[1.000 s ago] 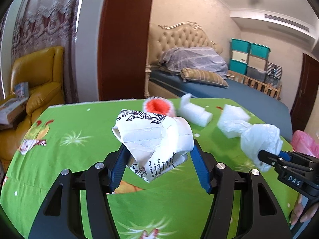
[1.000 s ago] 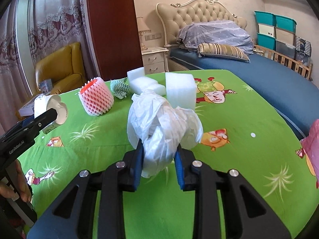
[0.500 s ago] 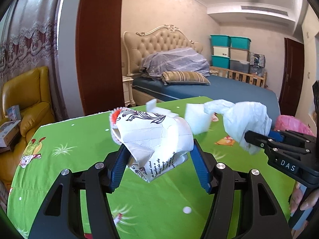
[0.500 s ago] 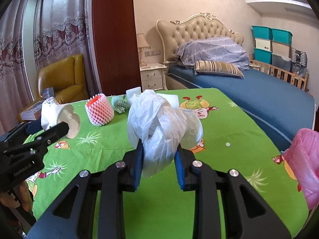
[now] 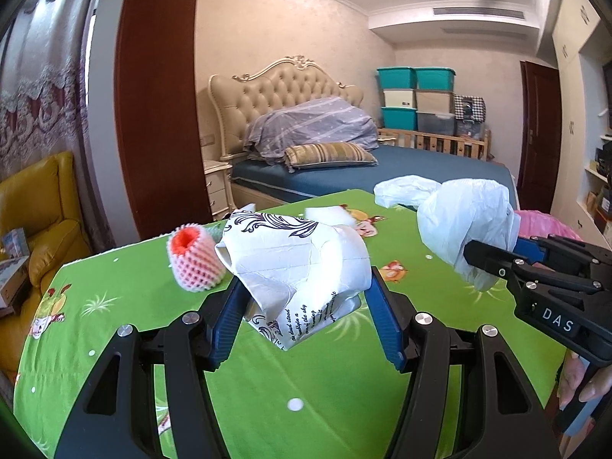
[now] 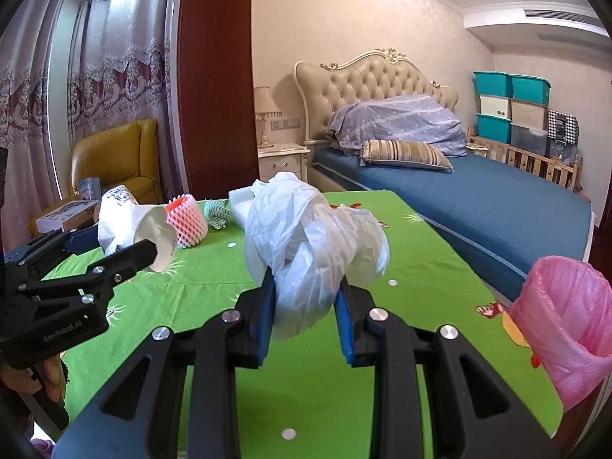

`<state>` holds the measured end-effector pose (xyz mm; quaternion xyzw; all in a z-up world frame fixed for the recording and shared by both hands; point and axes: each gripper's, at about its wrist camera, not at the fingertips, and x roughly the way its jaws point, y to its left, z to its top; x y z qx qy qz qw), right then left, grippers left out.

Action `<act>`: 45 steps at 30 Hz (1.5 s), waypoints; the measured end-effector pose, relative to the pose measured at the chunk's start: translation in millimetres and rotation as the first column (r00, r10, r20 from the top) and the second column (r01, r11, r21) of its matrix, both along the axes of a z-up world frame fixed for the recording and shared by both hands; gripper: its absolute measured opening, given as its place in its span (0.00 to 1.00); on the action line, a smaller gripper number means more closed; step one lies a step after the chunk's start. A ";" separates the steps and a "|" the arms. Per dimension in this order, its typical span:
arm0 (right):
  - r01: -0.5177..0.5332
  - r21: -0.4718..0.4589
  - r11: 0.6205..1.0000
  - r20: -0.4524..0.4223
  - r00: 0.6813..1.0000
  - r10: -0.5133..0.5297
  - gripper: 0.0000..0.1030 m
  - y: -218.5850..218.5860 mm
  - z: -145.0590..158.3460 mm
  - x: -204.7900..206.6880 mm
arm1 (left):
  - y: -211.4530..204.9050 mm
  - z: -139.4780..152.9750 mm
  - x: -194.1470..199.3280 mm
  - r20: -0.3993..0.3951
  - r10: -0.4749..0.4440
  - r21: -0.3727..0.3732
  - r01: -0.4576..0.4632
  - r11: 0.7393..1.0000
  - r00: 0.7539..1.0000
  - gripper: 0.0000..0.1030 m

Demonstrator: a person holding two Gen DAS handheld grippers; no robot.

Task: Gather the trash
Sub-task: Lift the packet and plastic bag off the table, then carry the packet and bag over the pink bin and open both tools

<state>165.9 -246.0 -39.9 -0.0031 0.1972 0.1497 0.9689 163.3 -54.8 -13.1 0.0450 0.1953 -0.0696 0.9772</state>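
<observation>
Carry both loads right to the pink-lined bin (image 6: pixel 566 329) off the worktop (image 6: pixel 440 267) edge, release over its mouth. Your left gripper (image 5: pixel 306 306) clamps the crushed paper cup (image 5: pixel 298 267), your right gripper (image 6: pixel 306 306) pinches the white plastic bag (image 6: pixel 310 237) tight; both tilt slightly down above the worktop.

room: bedroom | bed (image 6: pixel 478 191): tufted headboard, blue sheet | armchair (image 6: pixel 114 160): yellow | curtains (image 6: pixel 114 69): lace | teal bins (image 5: pixel 415 78) stacked
</observation>
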 end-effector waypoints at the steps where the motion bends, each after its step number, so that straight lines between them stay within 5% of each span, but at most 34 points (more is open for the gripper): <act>1: 0.003 0.002 1.000 0.002 1.000 -0.003 0.27 -1.8 -1.3 -1.5 | -5.3 -0.4 -0.8 0.000 -0.009 0.009 0.009 1.000 1.000 0.57; 24: 0.211 0.041 0.977 0.030 0.977 -0.212 0.27 -124.1 -10.9 -32.0 | -103.4 4.1 1.5 0.002 -0.233 0.024 0.233 0.972 0.973 0.57; 33: 0.345 0.056 0.937 0.023 0.938 -0.347 0.27 -194.1 -17.5 -40.9 | -169.2 3.8 19.3 -0.032 -0.367 0.026 0.368 0.929 0.930 0.57; 45: 0.499 0.048 0.865 0.019 0.865 -0.501 0.27 -291.0 -30.3 -36.9 | -272.6 8.7 57.0 -0.065 -0.563 -0.010 0.564 0.826 0.824 0.57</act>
